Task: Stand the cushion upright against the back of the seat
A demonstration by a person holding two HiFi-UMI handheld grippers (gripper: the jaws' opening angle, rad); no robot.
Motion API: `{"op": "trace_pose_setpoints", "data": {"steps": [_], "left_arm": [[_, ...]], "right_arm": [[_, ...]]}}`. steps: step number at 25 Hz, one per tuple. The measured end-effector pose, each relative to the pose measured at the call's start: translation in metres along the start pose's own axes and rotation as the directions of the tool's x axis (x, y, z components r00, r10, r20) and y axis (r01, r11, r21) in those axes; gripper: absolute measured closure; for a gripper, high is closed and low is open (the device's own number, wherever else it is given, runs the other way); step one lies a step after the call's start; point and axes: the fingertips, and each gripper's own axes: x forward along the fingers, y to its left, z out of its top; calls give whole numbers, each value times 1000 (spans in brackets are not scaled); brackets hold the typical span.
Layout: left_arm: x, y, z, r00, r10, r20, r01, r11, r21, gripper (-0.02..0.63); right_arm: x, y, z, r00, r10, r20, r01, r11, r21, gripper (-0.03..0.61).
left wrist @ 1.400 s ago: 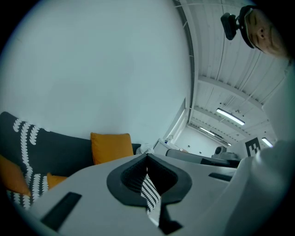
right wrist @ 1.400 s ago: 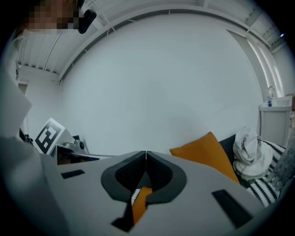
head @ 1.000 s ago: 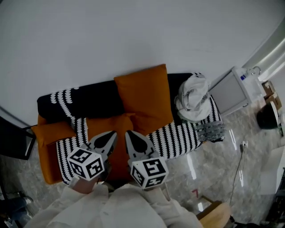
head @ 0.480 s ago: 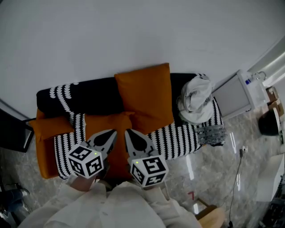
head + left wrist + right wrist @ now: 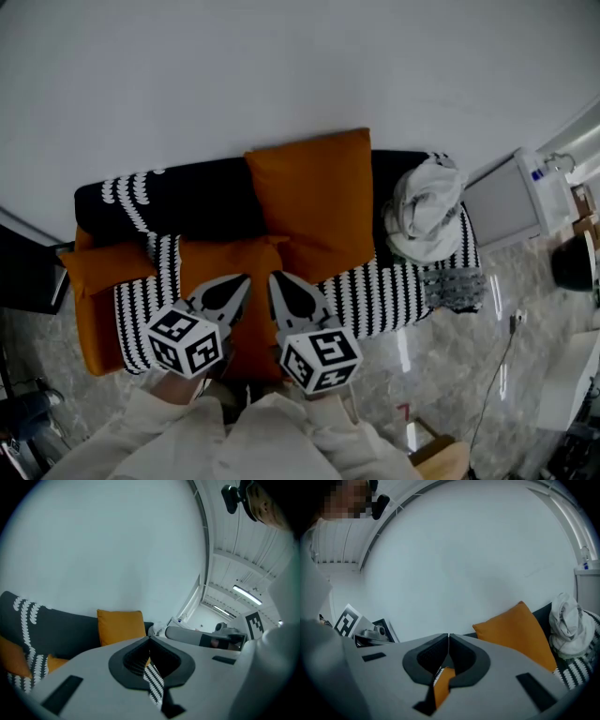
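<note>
Here, the left claw (image 5: 244, 279) hangs above the sofa (image 5: 187, 208) seat, its jaws closed tip to tip on nothing. Just beside it, the right claw (image 5: 273, 277) is likewise closed and empty. Ahead of both and slightly right, the orange cushion (image 5: 314, 199) stands upright against the sofa's black back. Farther right lies a white cloth bundle (image 5: 427, 208).

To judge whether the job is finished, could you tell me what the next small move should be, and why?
Probably just draw both grippers back and stop. The orange cushion already stands upright against the sofa back. The left gripper and right gripper are shut, hold nothing and hang over the seat's front, apart from the cushion.
</note>
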Motion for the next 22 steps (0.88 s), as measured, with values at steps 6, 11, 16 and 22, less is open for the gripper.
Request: {"op": "trace_pose_setpoints", "data": {"steps": [6,11,16,22], "left_arm": [[24,26,-7,999,21,-29,-20,1000,5,606],[42,47,-25,998,20,-67,-21,1000,-8,606],[60,70,-48,995,14,-98,-19,999,-48,606],[92,93,-66,993,7,-115,-14,998,-58,606]], "right_arm": [[26,-23,-19,999,-25,-42,26,999,36,563],[51,-46,-38,997,-40,-65,45,996,75,563],[77,-66,-62,994,-44,-100,53,994,91,563],[103,-87,-91,992,-39,-119,54,991,126,563]]}}
